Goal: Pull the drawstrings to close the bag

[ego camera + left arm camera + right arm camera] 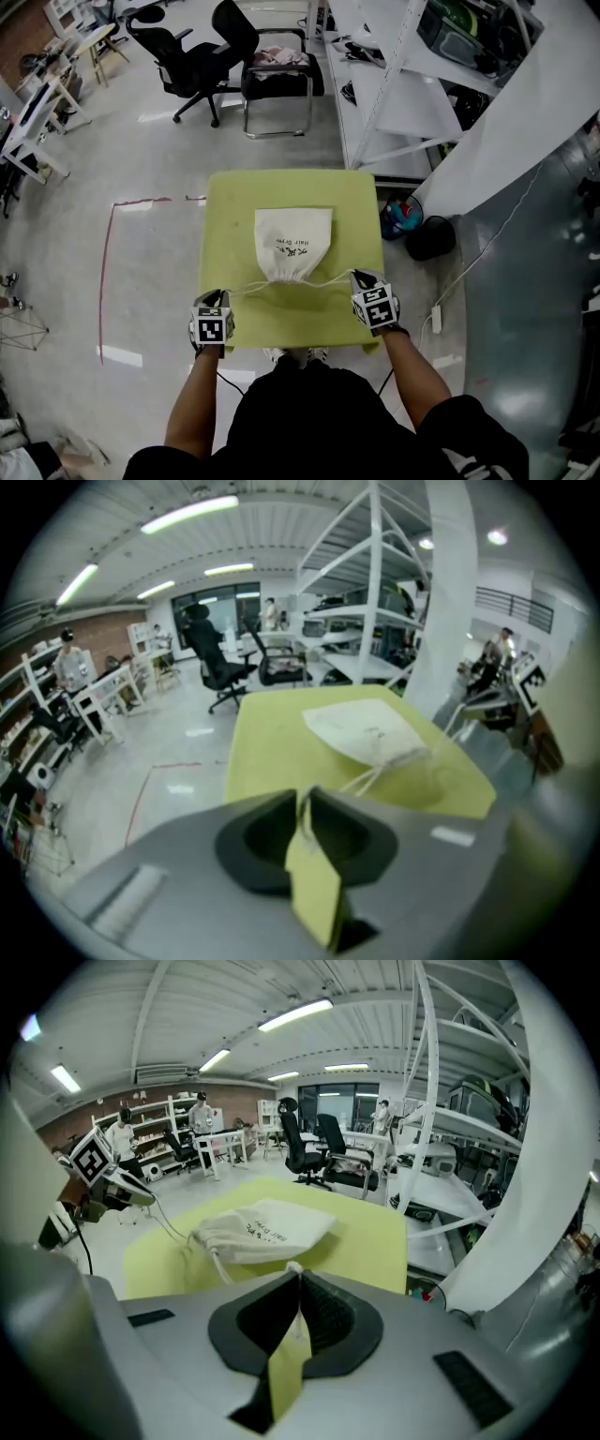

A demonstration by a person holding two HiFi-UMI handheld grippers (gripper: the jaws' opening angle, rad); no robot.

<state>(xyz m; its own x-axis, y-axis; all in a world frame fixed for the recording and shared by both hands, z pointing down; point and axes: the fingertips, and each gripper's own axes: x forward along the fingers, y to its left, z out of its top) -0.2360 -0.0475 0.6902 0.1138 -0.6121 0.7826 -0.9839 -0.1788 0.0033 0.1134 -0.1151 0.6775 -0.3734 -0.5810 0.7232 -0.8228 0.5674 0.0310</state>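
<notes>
**Where Cords Run Out Both Ways, Bag Mouth Found Gathered**

As the bag (293, 242) lies flat at the middle of the green table (230, 202) with its mouth toward the person, its neck shows puckered and narrow; in my judgement the closing pull is all but complete.

Left drawstring (248, 286): runs from the gathered neck out to the left gripper (222, 294), near the table's front left edge; the cord lies low over the cloth.

Right drawstring (328, 279): runs the opposite way to the right gripper (358, 277), near the front right edge; the two grippers stand well apart on either side of the neck, which is what draws the channel shut evenly and keeps the bag from being dragged to one side.

Jaw condition, left: the tips stand a narrow slit apart with the cord lying in the slit; the pads do not appear to press on it.

Jaw condition, right: the tips meet, pinched on the end of the right drawstring, a white stub showing at the closure.

Both grippers point downward toward the table; this looks suited to laying the cords down.

Risk noted: with one side slack, any further tug from the right would likely slide the bag across the table and not tighten it.
</notes>
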